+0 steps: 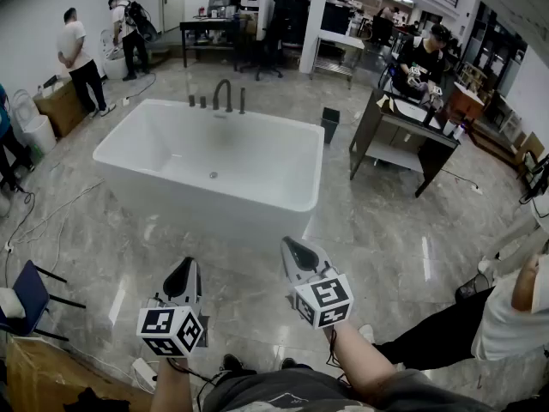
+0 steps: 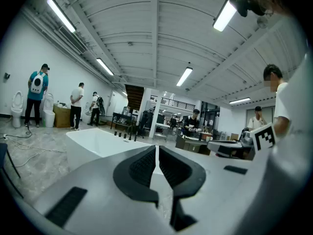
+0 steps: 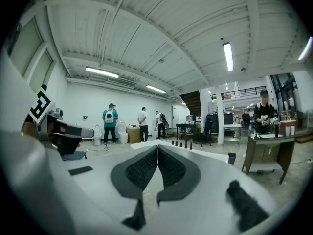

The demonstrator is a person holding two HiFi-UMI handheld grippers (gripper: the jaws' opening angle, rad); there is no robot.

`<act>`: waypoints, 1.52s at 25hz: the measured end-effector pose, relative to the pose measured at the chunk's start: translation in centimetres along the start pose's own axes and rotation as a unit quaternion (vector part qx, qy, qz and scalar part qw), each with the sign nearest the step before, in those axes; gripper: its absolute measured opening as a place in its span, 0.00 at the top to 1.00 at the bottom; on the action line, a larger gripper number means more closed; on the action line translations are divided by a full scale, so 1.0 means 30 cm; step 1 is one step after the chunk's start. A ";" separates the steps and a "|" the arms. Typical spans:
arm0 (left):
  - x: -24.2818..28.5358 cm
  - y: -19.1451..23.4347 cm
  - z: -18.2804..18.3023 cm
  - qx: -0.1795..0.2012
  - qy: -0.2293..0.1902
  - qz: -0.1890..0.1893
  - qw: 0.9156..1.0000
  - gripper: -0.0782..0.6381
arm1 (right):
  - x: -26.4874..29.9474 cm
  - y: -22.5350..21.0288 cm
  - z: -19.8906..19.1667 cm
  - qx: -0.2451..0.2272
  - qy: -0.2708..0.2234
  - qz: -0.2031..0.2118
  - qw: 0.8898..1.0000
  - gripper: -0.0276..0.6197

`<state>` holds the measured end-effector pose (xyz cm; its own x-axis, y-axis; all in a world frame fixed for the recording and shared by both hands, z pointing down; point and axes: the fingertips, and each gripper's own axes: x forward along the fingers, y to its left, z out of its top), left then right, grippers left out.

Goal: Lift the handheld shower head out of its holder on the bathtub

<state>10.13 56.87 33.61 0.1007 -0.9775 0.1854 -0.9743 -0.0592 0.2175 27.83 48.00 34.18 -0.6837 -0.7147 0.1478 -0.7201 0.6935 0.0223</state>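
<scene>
In the head view my left gripper (image 1: 183,270) and right gripper (image 1: 296,250) hang over the grey marble floor (image 1: 386,221). The white bathtub (image 1: 171,157) lies ahead, and the shower head (image 1: 242,101) stands upright on its far rim. In the left gripper view the jaws are pressed together, empty. The right gripper view shows the same.

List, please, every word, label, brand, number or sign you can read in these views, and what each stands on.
No readable words, brands or numbers appear in any view.
The white cube with black square markers on the left tongs, and its twin on the right tongs: coded patterns only, no letters.
The brown cardboard box by the far wall: any print is too small to read.
</scene>
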 end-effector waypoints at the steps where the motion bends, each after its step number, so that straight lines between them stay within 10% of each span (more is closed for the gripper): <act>1: 0.010 0.009 0.003 0.000 0.001 -0.001 1.000 0.85 | 0.007 0.004 0.006 -0.001 0.000 0.000 1.000 0.92; 38: 0.110 0.390 -0.052 -0.015 0.040 -0.030 0.999 0.85 | 0.289 0.095 -0.178 0.073 0.047 -0.046 0.995 0.91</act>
<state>-0.63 53.26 38.25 0.1751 -0.9532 0.2466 -0.9597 -0.1094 0.2587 20.47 44.28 40.81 -0.6046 -0.7581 0.2445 -0.7936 0.5996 -0.1034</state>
